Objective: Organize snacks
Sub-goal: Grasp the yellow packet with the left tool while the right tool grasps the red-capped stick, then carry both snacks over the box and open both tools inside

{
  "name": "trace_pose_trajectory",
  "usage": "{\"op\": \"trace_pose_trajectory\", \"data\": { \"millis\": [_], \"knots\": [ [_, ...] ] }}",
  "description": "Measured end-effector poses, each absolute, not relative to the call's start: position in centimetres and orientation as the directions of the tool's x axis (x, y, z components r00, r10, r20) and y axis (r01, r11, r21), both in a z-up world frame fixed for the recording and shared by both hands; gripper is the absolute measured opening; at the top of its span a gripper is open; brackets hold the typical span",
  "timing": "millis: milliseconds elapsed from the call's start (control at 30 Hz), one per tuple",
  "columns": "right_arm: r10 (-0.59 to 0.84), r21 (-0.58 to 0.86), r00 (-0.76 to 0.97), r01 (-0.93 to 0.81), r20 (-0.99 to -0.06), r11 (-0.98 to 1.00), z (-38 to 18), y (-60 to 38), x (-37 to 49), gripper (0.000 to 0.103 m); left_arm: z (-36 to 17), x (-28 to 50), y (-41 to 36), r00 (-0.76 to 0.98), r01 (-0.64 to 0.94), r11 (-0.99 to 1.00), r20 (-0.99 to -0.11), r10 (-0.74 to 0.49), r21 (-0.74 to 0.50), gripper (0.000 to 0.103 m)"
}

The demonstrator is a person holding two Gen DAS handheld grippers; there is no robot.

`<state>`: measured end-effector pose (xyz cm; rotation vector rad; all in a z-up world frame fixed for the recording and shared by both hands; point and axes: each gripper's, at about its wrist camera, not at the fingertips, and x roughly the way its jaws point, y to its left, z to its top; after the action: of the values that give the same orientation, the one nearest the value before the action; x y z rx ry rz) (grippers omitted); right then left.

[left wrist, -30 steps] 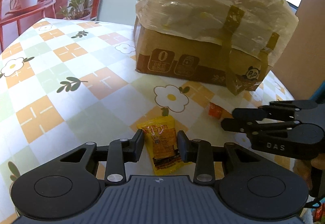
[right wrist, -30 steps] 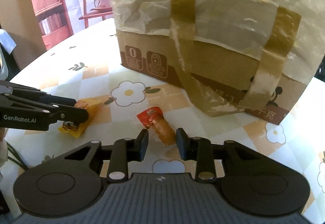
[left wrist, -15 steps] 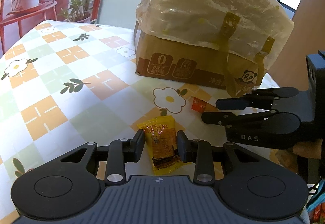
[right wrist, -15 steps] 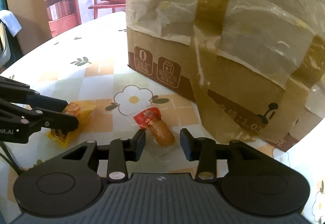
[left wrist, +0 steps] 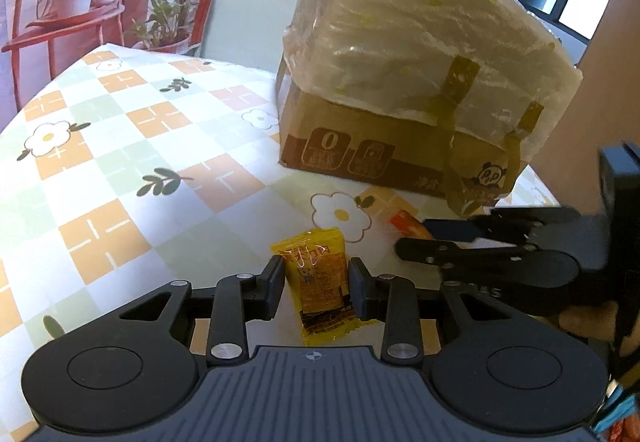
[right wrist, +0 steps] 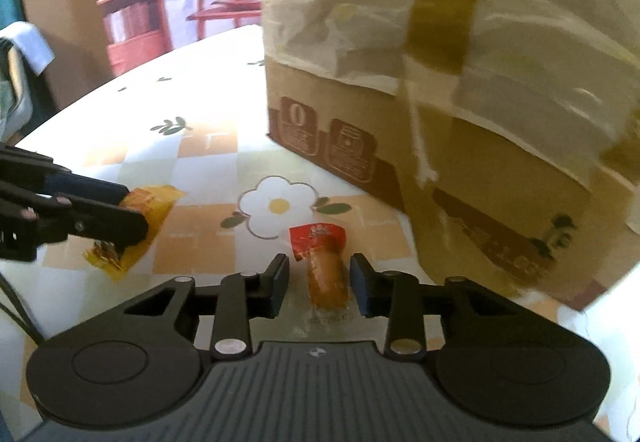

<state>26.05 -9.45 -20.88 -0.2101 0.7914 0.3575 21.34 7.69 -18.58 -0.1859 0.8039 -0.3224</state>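
Note:
A yellow snack packet [left wrist: 322, 282] stands between the fingers of my left gripper [left wrist: 316, 270], which is shut on its sides. An orange sausage snack [right wrist: 326, 274] with a red end, in clear wrap, sits between the fingers of my right gripper [right wrist: 320, 270], which is shut on it just above the flowered tablecloth. The left wrist view has the right gripper [left wrist: 414, 236] at the right, with the sausage's red end [left wrist: 404, 221] at its tips. The right wrist view has the left gripper [right wrist: 134, 211] at the left, holding the yellow packet [right wrist: 160, 201].
A cardboard box [left wrist: 380, 161] under a taped plastic sheet [left wrist: 400, 41] stands close behind both snacks, filling the right of the right wrist view [right wrist: 360, 145]. A red plant stand [left wrist: 60, 25] is beyond the table's far edge. A hand [left wrist: 584, 322] holds the right gripper.
The right gripper's fingers widened slightly around the sausage, then narrowed again. It swung so the box sits farther right in its view. The left gripper and yellow packet stayed put.

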Motion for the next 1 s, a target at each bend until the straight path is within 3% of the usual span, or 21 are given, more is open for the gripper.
{"op": "trace_pose_trajectory", "data": {
  "millis": [300, 633, 1000],
  "knots": [
    [0.284, 0.088, 0.764, -0.288, -0.579, 0.954, -15.9, -12.5, 22.0, 0.035, -14.0, 22.1, 6.7, 0.707, 0.273, 0.919, -0.588, -0.393, -0.286, 0.036],
    [0.254, 0.056, 0.894, -0.252, -0.37, 0.966, -7.5, -15.1, 21.4, 0.035, -5.7, 25.8, 3.5, 0.785, 0.362, 0.894, -0.432, -0.445, -0.264, 0.036],
    [0.133, 0.015, 0.946, -0.134, -0.297, 0.991, -2.7, -18.5, 25.8, 0.035, -1.6, 31.8, -2.8, 0.826, 0.401, 0.901, -0.359, -0.434, -0.166, 0.036]
  ]
}}
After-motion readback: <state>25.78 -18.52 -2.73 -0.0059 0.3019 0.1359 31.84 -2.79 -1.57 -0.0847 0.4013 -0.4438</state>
